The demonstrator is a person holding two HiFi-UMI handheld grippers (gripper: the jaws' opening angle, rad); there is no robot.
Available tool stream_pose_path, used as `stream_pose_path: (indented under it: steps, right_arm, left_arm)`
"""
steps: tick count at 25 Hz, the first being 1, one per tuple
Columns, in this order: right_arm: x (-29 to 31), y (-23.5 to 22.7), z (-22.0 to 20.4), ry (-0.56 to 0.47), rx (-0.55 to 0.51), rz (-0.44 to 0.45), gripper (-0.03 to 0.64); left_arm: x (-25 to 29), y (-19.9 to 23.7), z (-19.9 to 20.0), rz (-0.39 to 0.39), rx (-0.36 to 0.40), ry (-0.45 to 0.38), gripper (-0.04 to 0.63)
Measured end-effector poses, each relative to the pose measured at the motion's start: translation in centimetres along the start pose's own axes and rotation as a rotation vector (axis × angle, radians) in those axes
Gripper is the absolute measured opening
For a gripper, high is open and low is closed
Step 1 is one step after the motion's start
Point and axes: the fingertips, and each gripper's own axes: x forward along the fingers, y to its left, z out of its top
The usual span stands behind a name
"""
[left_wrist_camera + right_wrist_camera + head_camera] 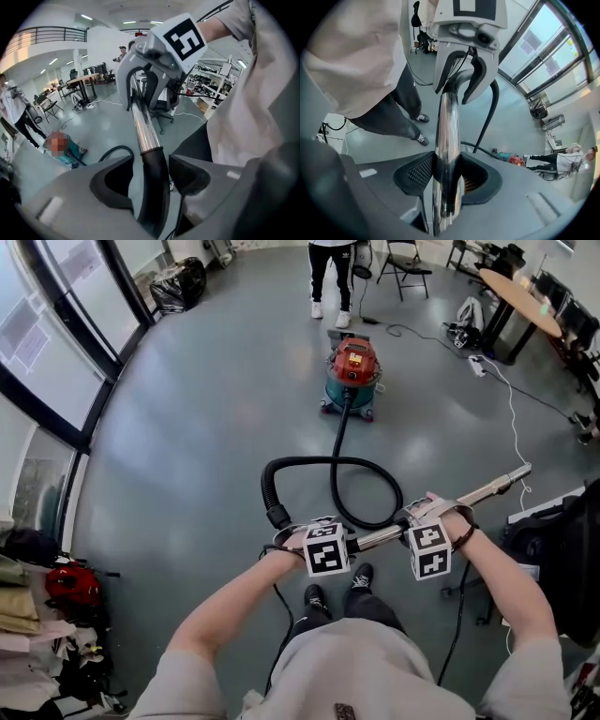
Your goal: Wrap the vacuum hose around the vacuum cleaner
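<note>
Right tongs (447,173) are clamped hard on the chrome wand (446,126), with both pads pressed against the tube, so that end is secure. Left tongs (151,164) sit around the black cuff (154,187) where the wand meets the hose. There's a sliver of floor showing between one pad and the cuff, so to me they look open around it, not squeezing.

As for progress, I'd say basically nothing is wrapped. The black hose (309,459) lies in one loose loop on the floor (206,427) in the middle of the head view. It then runs straight up the frame to the vacuum cleaner (353,371), which sits upper centre, well apart from the wand. No turn of hose is on the body. My guess at what's left is pretty much all of it: get over to the cleaner, wind the hose round it and park the wand.

The floor between here and the cleaner is bare, so that part's fine. The things I'd watch:
- A person (330,277) stands just behind the cleaner.
- A white cable (511,399) trails down the right side.
- The loose loop sits right ahead of the holder's own shoes (337,589), so it's easy to trip on.
</note>
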Motion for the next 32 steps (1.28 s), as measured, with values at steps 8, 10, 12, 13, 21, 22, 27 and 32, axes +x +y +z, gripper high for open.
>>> stream_pose_path:
  steps: [8, 10, 12, 13, 21, 22, 27, 32]
  right_arm:
    - [-1.0, -0.6, -4.0, -0.005, -0.042, 0.026, 0.190]
    - [-0.9, -0.6, -5.3, -0.013, -0.040, 0.040, 0.192]
    - [-0.8, -0.9, -6.6, -0.015, -0.058, 0.029, 0.192]
    - [-0.8, -1.2, -7.3, -0.013, -0.076, 0.012, 0.193]
    - [-2.7, -4.4, -11.7, -0.025, -0.159, -0.233, 0.299]
    - [-3.2, -4.9, -12.3, -0.041, -0.118, -0.267, 0.299]
    - [-5.5, -7.2, -15.3, -0.196, 0.326, -0.378, 0.285]
    - [-5.3, -9.0, -17.6, -0.368, 0.767, -0.389, 0.293]
  left_arm:
    - [3.7, 1.3, 4.2, -0.060, -0.058, -0.035, 0.169]
    - [4.3, 2.0, 5.2, -0.054, -0.087, -0.044, 0.160]
    - [4.9, 2.7, 6.2, -0.041, -0.105, -0.050, 0.157]
    - [5.2, 3.0, 6.7, -0.039, -0.122, -0.057, 0.157]
    - [7.0, 6.2, 10.2, -0.006, -0.339, -0.153, 0.156]
    - [7.2, 6.8, 10.4, 0.000, -0.365, -0.154, 0.157]
    - [8.1, 9.0, 11.0, 0.024, -0.479, -0.166, 0.157]
    - [8.4, 10.5, 11.7, 0.064, -0.539, -0.181, 0.157]
